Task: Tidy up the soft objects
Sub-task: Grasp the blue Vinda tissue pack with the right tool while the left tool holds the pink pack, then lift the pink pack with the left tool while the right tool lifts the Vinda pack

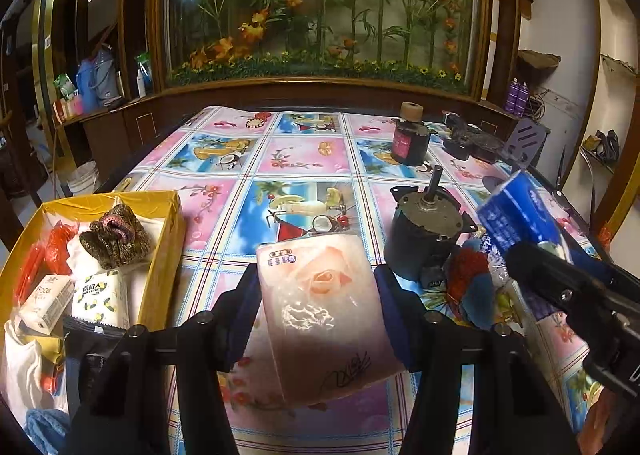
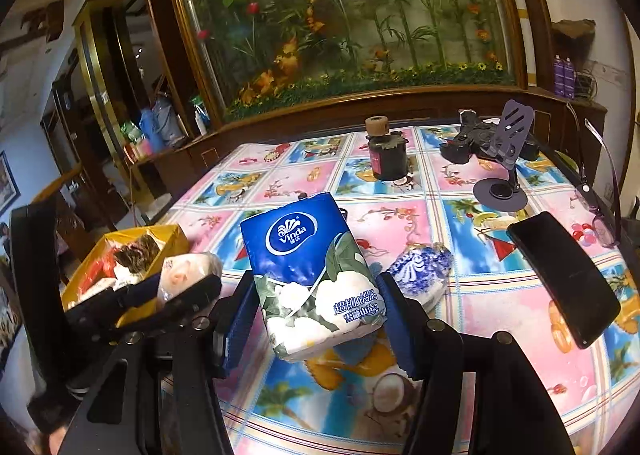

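My left gripper (image 1: 316, 283) is shut on a pink tissue pack (image 1: 324, 295) with a rose print, held up off the tablecloth. To its left, a yellow box (image 1: 168, 239) holds a leopard-print scrunchie (image 1: 116, 235), small tissue packs and orange items. My right gripper (image 2: 316, 295) is shut on a blue Vinda tissue pack (image 2: 304, 255), also lifted above the table. In the right wrist view the left gripper (image 2: 176, 295) with the pink pack (image 2: 188, 271) hangs just in front of the yellow box (image 2: 176, 239). The left wrist view shows the blue pack (image 1: 516, 215) at the right edge.
A grey motor (image 1: 424, 231) stands right of the pink pack, beside a red and blue soft item (image 1: 468, 279). A crumpled blue-white packet (image 2: 420, 267), a black phone (image 2: 564, 275), a purple phone stand (image 2: 508, 159) and a dark bottle (image 2: 386, 159) are on the patterned tablecloth.
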A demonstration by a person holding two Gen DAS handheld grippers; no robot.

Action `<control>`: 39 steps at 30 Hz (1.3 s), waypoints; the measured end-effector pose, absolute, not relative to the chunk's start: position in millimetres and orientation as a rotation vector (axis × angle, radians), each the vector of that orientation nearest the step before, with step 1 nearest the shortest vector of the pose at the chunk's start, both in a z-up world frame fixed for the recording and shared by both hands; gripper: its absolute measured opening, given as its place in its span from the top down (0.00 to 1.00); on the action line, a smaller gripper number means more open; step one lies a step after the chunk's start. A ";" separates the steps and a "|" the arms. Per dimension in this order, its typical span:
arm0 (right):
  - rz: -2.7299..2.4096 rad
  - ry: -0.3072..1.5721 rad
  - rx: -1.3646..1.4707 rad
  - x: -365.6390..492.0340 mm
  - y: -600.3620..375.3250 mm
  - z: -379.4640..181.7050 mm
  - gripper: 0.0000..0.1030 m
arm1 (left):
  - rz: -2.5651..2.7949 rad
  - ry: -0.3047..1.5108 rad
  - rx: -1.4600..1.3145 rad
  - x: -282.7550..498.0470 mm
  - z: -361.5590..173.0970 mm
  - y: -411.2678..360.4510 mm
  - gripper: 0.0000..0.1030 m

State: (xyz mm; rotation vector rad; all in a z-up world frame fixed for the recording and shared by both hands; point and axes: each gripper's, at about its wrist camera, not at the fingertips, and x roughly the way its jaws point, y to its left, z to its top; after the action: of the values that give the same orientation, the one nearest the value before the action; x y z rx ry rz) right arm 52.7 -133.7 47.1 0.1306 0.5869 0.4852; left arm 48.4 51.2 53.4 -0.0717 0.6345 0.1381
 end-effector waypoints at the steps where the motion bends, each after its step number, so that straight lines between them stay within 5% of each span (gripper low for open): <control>1: 0.484 0.583 0.122 51.7 -132.1 47.0 0.38 | 0.138 0.632 -0.068 48.3 53.4 50.9 0.46; 39: 0.457 0.566 0.097 48.7 -140.2 45.3 0.38 | 0.180 0.580 -0.007 38.8 60.7 46.2 0.46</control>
State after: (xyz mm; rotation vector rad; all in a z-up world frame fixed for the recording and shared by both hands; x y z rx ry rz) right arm 48.7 -140.2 45.3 0.0967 0.5657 0.4568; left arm 38.8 46.2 60.7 -0.0072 0.5804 0.1796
